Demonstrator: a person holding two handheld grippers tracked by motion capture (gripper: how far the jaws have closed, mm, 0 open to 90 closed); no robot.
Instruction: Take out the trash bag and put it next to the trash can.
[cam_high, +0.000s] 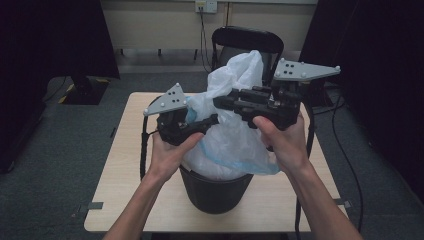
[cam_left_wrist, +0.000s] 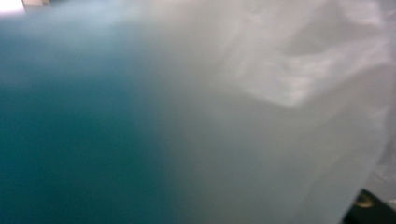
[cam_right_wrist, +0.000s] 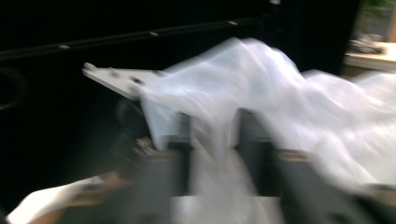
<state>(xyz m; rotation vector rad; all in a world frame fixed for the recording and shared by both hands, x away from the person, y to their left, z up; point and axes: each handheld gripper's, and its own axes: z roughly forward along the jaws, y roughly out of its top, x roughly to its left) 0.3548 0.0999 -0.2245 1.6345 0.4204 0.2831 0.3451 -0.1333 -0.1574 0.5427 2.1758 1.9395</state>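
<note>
Nearest our lens, our two forearms enter from below, each hand carrying a gripper. Item one: left gripper (cam_high: 212, 120), jaws closed on the white plastic bag (cam_high: 235, 135) at its left flank; film presses against its own camera. Item two: right gripper (cam_high: 220, 104), jaws part-spread with a fold of bag (cam_right_wrist: 215, 140) between them; whether the pads pinch it we cannot tell, given blur. Item three: black bin (cam_high: 215, 192), upright on the wooden table (cam_high: 125, 165), bag rising from its mouth. Item four: black chair (cam_high: 247, 40) beyond.
</note>
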